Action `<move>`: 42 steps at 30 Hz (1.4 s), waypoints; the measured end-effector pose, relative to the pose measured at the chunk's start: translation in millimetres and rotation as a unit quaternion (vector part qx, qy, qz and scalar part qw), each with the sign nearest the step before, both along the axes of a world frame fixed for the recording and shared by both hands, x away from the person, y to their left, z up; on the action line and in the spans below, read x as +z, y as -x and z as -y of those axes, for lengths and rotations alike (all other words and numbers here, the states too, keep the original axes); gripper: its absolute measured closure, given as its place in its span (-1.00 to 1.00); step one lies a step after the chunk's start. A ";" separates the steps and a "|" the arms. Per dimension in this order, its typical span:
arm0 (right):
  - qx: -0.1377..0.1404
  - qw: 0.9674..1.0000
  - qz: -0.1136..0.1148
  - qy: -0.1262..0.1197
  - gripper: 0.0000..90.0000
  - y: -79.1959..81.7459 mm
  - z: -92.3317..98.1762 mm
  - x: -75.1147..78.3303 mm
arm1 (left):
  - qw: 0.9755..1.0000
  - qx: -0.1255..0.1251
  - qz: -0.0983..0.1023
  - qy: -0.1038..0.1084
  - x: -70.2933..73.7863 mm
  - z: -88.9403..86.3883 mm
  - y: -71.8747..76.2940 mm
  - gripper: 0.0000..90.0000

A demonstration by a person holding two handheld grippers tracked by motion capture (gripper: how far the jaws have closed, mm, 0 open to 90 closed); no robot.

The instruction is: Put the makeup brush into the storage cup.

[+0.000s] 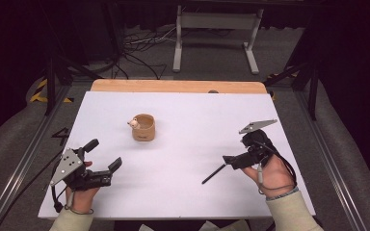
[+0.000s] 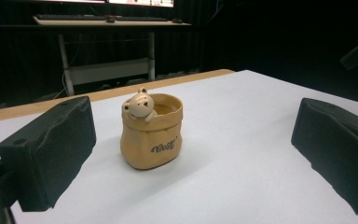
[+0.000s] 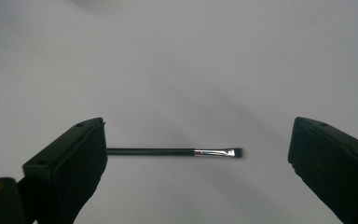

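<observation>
Right gripper [image 1: 227, 161] hovers low over the white table [image 1: 183, 187] with its jaws spread wide and nothing between them. In the right gripper view a thin black brush [image 3: 175, 152] with a silver ferrule lies flat on the table across the gap; its handle end is hidden behind one jaw, so contact there cannot be told, while its bristle tip stops well short of the other. From above, the brush [image 1: 214, 174] lies just in front of that gripper, slanting toward the person. The right hand [image 1: 271, 174] grips from behind, forearm entering from the bottom edge.

The left gripper [image 1: 105, 159] is also wide open and empty, pointed at a tan bear-faced cup [image 2: 151, 131] that stands upright, well apart from it, on the table.
</observation>
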State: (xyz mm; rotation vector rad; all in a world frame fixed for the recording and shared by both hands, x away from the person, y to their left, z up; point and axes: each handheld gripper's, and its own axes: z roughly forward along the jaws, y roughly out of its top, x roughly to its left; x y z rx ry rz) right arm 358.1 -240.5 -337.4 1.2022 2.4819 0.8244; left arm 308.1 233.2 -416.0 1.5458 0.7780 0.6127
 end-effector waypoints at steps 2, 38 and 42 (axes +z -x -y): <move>0.002 1.000 -0.003 0.002 -0.89 -1.4 -1.9 0.8 | 1.000 0.000 -0.001 0.000 -0.2 0.1 -0.1 -0.99; -0.033 0.985 -0.154 0.068 -0.87 -17.2 -26.3 -34.8 | 0.999 -0.044 0.004 -0.031 -2.6 14.5 -2.3 -1.00; -0.029 0.982 -0.171 0.074 -0.87 -19.3 -28.1 -40.7 | 0.998 -0.042 0.005 -0.036 -2.6 13.1 0.4 -1.00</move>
